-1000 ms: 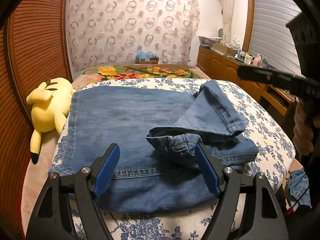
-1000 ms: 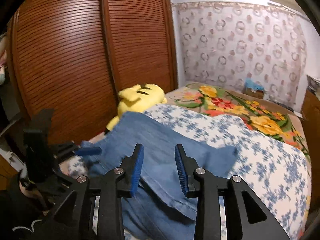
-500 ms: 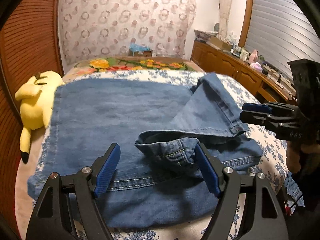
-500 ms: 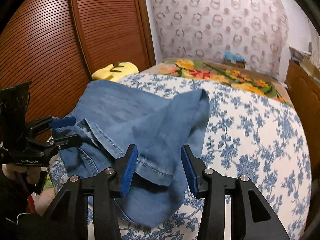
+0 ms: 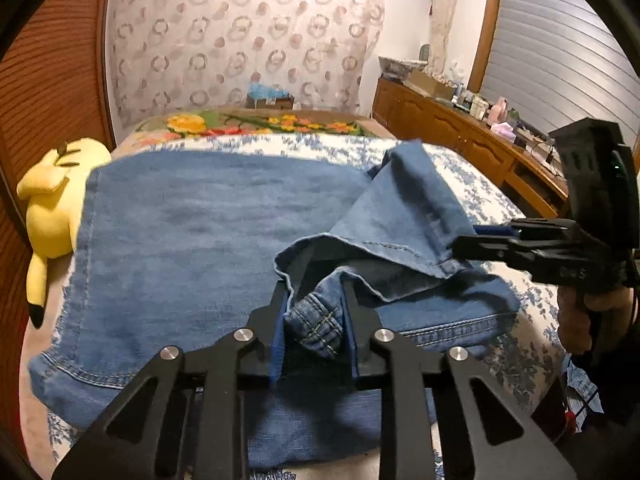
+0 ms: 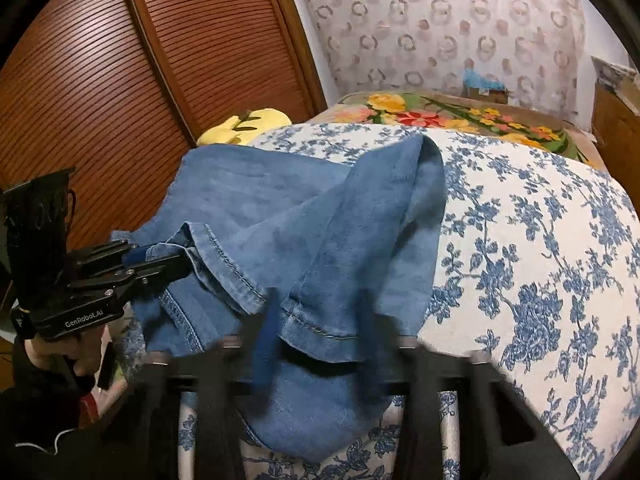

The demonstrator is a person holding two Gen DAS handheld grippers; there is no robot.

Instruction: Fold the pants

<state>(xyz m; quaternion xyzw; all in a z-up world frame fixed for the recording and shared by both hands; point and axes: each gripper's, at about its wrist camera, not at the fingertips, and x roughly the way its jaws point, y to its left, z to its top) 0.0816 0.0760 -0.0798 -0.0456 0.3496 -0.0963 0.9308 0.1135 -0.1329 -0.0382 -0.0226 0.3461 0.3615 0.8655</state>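
Blue jeans (image 5: 200,240) lie spread on the flowered bed cover (image 6: 540,260), one leg folded back over the waist end. My left gripper (image 5: 316,320) is at the near edge, its jaws closing, and the blue pads press on a bunched fold of stitched denim. From the right wrist view, the left gripper (image 6: 176,258) shows at the left, nipping that same edge. My right gripper (image 6: 318,320) is blurred and its jaws are closing with the leg's hem (image 6: 320,328) between them. In the left wrist view, the right gripper (image 5: 460,246) has its tips on the hem corner.
A yellow plush toy (image 5: 52,200) lies at the bed's left edge beside brown louvred wardrobe doors (image 6: 120,80). A bright flowered blanket (image 5: 260,124) covers the far end. A cluttered wooden sideboard (image 5: 460,136) runs along the right. A person's hand (image 5: 576,320) holds the right gripper.
My left jaws went from wide apart to pinching the bunched denim. The right gripper dropped to the folded leg's hem, and its jaws narrowed around it.
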